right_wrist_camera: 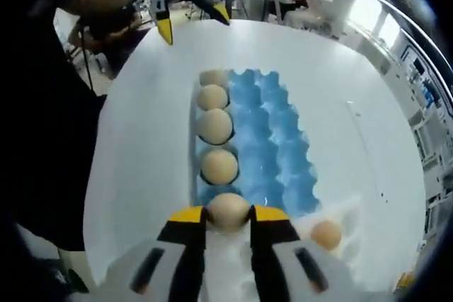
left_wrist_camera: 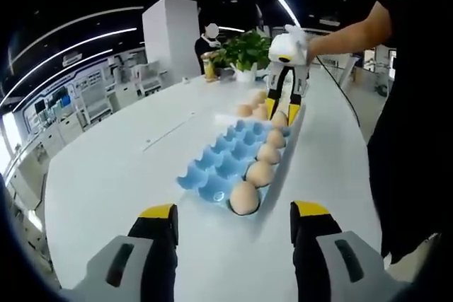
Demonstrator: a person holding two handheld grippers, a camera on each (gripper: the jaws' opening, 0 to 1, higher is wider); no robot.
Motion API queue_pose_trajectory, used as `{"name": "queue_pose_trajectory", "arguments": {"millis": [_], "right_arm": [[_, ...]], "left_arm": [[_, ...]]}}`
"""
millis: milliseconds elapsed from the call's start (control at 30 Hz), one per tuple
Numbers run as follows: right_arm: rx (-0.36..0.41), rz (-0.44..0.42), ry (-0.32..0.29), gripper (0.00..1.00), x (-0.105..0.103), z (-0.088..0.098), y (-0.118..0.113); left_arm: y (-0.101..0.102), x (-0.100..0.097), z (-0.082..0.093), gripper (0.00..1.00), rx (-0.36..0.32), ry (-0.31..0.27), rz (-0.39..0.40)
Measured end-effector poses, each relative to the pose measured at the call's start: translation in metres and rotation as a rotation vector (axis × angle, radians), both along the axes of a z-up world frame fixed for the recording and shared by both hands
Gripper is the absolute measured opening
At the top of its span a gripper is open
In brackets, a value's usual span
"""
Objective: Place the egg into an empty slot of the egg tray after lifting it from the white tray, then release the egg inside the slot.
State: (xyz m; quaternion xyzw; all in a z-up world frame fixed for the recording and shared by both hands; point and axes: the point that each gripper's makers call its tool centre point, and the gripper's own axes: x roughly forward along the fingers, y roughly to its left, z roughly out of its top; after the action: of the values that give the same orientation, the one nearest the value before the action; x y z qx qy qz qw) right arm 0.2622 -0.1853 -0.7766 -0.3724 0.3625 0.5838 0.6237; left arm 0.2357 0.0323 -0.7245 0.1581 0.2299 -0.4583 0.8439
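Right gripper (right_wrist_camera: 228,218) clamped on an egg (right_wrist_camera: 228,209) between yellow-tipped jaws, poised at the near end of the blue egg tray (right_wrist_camera: 283,146), just beyond a row of four seated eggs (right_wrist_camera: 214,125). Underside of the held egg hidden by the jaws; contact with the slot unclear. Another egg (right_wrist_camera: 325,234) on the white tray (right_wrist_camera: 350,228), partly cut off. Left gripper (left_wrist_camera: 233,218) spread wide, nothing between its tips, hovering over the white table (left_wrist_camera: 113,175) short of the tray. Potted plant (left_wrist_camera: 244,51) beyond.
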Motion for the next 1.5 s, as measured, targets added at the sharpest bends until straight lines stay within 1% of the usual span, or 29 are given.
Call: {"name": "queue_pose_trajectory", "arguments": {"millis": [200,267,333,433,833,1067,1233,1500], "right_arm": [[-0.009,0.022,0.005,0.23,-0.002,-0.006,0.006],[-0.013,0.023,0.018,0.23,-0.003,-0.007,0.005],[-0.020,0.030,0.011,0.23,-0.002,-0.009,0.004],[-0.030,0.027,0.017,0.23,-0.002,-0.013,0.001],[-0.029,0.023,0.029,0.23,-0.002,-0.019,0.001],[-0.007,0.004,0.041,0.24,-0.001,-0.018,0.001],[0.020,-0.022,0.041,0.24,-0.001,-0.017,0.001],[0.058,-0.074,0.066,0.24,0.000,-0.018,0.002]], "left_arm": [[0.003,-0.001,-0.002,0.64,0.008,0.009,0.003],[0.002,-0.001,-0.002,0.64,0.004,0.009,0.004],[0.002,-0.001,-0.002,0.64,0.005,0.008,0.003],[0.001,0.000,-0.002,0.63,0.005,0.008,0.001],[0.000,0.001,-0.001,0.62,0.010,0.006,-0.001],[-0.001,0.002,-0.001,0.62,0.014,0.006,-0.005],[-0.001,0.004,0.001,0.62,0.012,-0.005,-0.003],[-0.003,0.003,0.001,0.61,0.010,-0.007,-0.007]]}}
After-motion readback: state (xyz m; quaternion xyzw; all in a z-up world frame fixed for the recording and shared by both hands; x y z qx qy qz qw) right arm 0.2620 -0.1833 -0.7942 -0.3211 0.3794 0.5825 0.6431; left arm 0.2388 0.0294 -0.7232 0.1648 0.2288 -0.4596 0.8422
